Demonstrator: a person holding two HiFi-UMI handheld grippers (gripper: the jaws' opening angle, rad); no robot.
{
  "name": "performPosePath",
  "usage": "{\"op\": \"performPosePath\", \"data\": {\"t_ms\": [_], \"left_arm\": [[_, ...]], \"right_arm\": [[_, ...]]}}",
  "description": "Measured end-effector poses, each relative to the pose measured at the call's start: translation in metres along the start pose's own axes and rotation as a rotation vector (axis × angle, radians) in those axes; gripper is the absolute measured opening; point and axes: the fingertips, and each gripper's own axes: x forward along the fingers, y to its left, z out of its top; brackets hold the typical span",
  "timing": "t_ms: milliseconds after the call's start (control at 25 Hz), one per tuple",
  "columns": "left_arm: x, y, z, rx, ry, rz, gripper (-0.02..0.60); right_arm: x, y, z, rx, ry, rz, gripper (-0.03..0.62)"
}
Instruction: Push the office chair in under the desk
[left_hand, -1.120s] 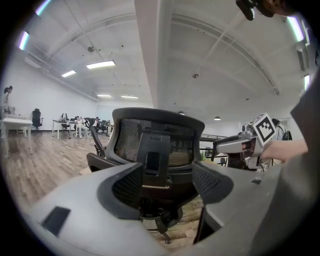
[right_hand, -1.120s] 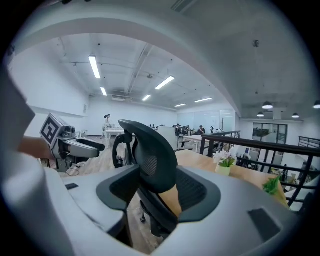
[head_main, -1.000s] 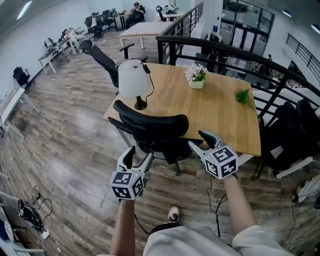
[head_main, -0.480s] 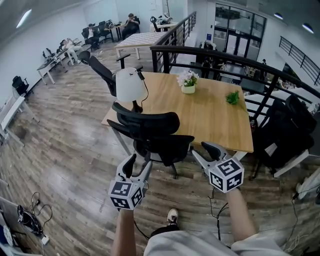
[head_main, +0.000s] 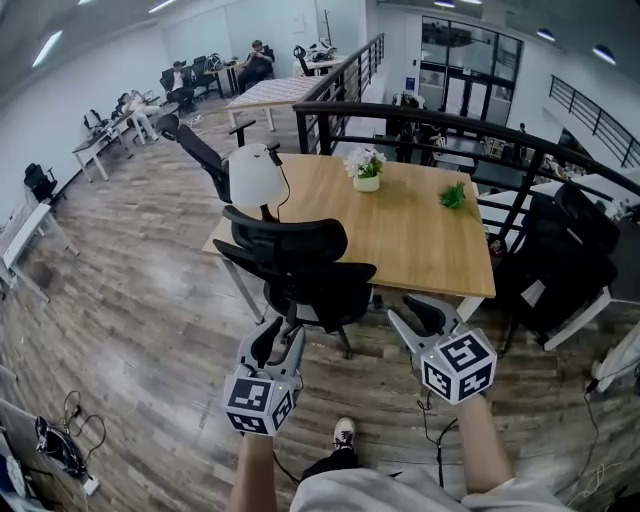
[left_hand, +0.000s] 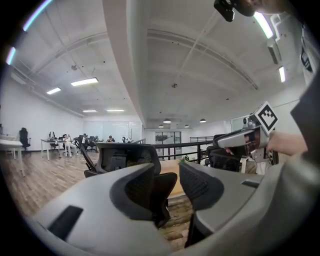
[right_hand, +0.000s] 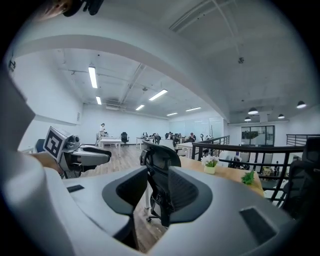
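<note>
Closest to me, the person's two forearms reach out over the brown wood-plank floor (head_main: 130, 300), and one pale shoe (head_main: 346, 432) shows below them. The left gripper (head_main: 280, 338), grey with a black-and-white marker cube, is released: its jaws have just been closing, yet a clear gap stays between the dark pads, and in the left gripper view (left_hand: 167, 170) nothing sits in that gap, only the chair seen well beyond it. The right gripper (head_main: 403, 308) is released too. Its jaws have likewise just been closing, and in the right gripper view (right_hand: 157, 172) they stand apart around empty air, with the chair far off behind them.

Just past both grippers, and touched by neither, stands the black mesh-backed office chair (head_main: 300, 265). Its backrest faces the person and it sits at the near-left edge of the light wooden tabletop (head_main: 420, 240). From here I cannot tell how much of the seat lies under it.

On the tabletop are a lamp with a white dome shade (head_main: 252, 175) at the left corner, a white pot of pale flowers (head_main: 366, 165) farther back, and a small green plant (head_main: 453, 196) to the right. A black metal railing (head_main: 420, 115) runs behind, and another black chair (head_main: 200, 150) stands off the far-left corner.
</note>
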Motion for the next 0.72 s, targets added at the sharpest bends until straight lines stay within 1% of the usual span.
{"op": "performPosePath", "data": {"t_ms": [160,240,320,400,480,560,720], "left_arm": [[-0.016,-0.016,0.008,-0.005,-0.013,-0.004,0.139],[-0.023,-0.021,0.009,-0.012,-0.015,-0.003,0.125],[-0.031,-0.028,0.009,-0.002,-0.011,0.000,0.098],[-0.039,-0.036,0.011,0.020,-0.011,0.003,0.048],[-0.046,-0.044,0.016,0.039,-0.013,0.001,0.011],[-0.051,-0.052,0.020,0.060,-0.013,-0.005,0.011],[-0.056,-0.064,0.025,0.073,-0.024,-0.017,0.011]], "right_arm": [[-0.021,0.005,-0.002,0.038,-0.001,-0.006,0.144],[-0.031,0.009,-0.003,0.043,-0.003,-0.014,0.109],[-0.041,0.013,-0.001,0.042,-0.013,-0.019,0.066],[-0.052,0.019,0.003,0.025,-0.028,-0.020,0.030],[-0.061,0.026,0.008,-0.017,-0.035,-0.021,0.021],[-0.068,0.032,0.010,-0.052,-0.035,-0.021,0.020],[-0.078,0.038,0.011,-0.059,-0.042,-0.013,0.020]]}}
